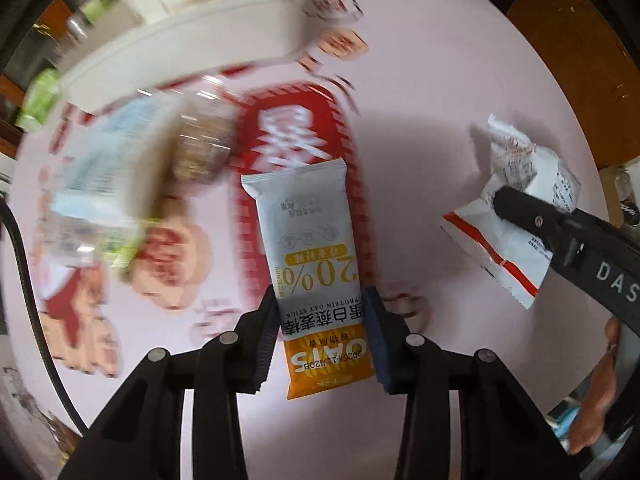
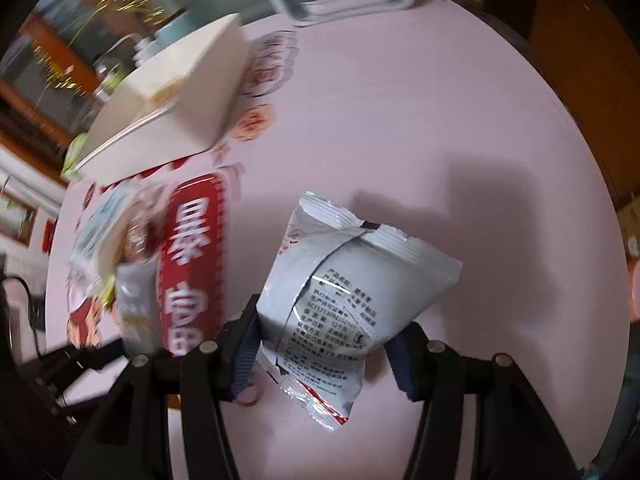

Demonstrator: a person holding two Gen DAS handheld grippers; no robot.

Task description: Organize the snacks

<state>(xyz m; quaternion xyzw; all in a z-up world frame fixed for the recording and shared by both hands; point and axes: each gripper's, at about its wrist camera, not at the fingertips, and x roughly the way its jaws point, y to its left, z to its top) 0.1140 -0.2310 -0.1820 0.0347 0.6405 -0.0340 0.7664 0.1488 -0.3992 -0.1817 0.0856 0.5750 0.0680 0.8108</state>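
Left tongs (image 1: 320, 332) clamp our oat bar (image 1: 310, 240), right tongs (image 2: 324, 352) clamp the pouch (image 2: 340, 280); neither binned yet, more snacks (image 1: 132, 184) left on worktop (image 1: 440, 80).

You are seeing a glossy foil pouch (image 2: 352, 300), a smooth plastic-film oat bar wrapper (image 1: 316, 248), and ribbed fingers (image 1: 266, 344).

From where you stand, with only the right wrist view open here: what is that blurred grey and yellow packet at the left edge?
Observer: An oat bar packet, clamped in the left gripper.
Operator: Is its label readable?
Observer: Yes, "20%" and "OATS", upside down in the left wrist view.
Operator: Does my silver snack bag show any colour?
Observer: A red stripe runs along its white side, near the right gripper's finger.
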